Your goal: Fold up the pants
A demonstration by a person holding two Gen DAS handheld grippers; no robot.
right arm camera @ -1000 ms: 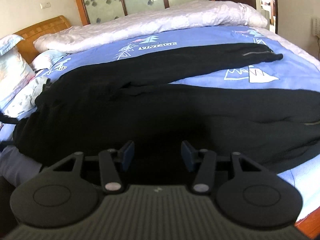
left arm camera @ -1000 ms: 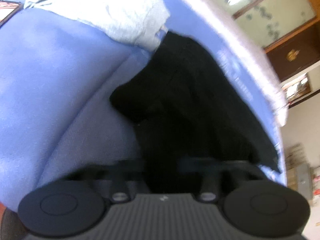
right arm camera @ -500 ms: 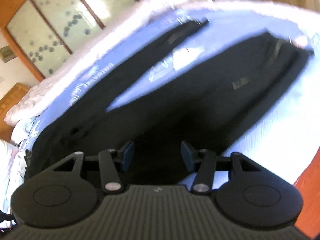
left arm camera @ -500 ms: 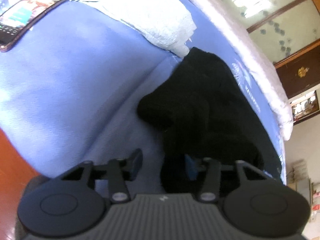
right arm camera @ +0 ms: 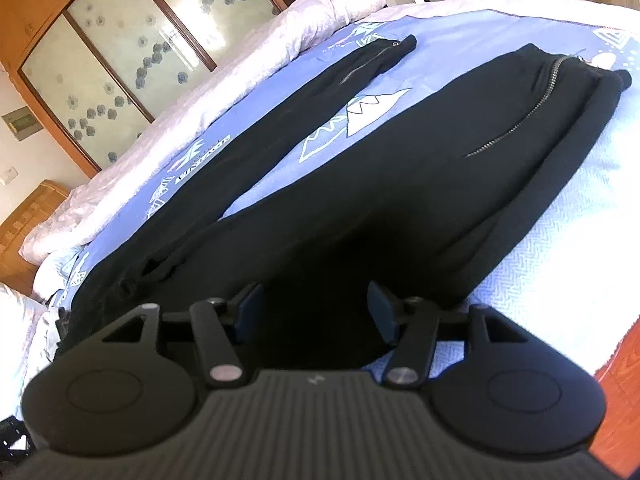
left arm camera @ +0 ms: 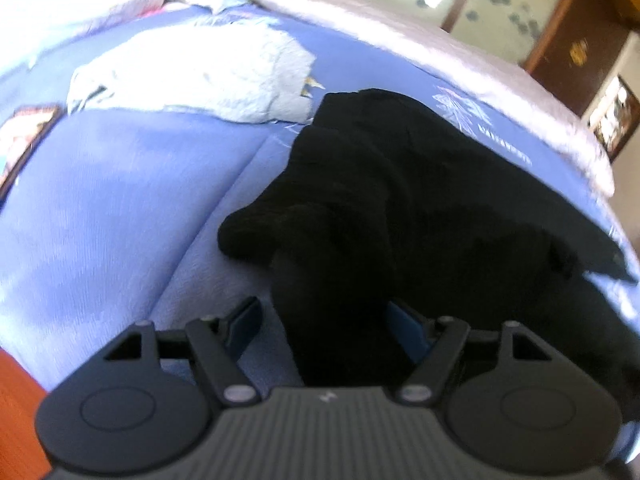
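Note:
Black pants (right arm camera: 400,184) lie spread on the blue bedsheet (right arm camera: 560,240), both legs running away from me, the nearer one showing a zipper (right arm camera: 540,92). In the left wrist view the bunched waist end of the pants (left arm camera: 400,200) lies close in front. My left gripper (left arm camera: 324,322) hangs over that end, its jaws opening; a fold of black cloth sits between the pads, and the left pad stands off it. My right gripper (right arm camera: 316,312) hovers low over the near leg, jaws opening, cloth beneath them and the pads not pressing.
A pale blue garment (left arm camera: 192,76) and a phone (left arm camera: 24,136) lie on the sheet left of the pants. A pale rolled quilt (right arm camera: 180,120) runs along the far side, with a glass-door wardrobe (right arm camera: 120,40) behind. Wooden floor (right arm camera: 624,360) shows past the bed's edge.
The left gripper was shut on the pants' waist end, then opened and let it drop to the bed. The right gripper rolled, sank toward the near leg and opened a little.

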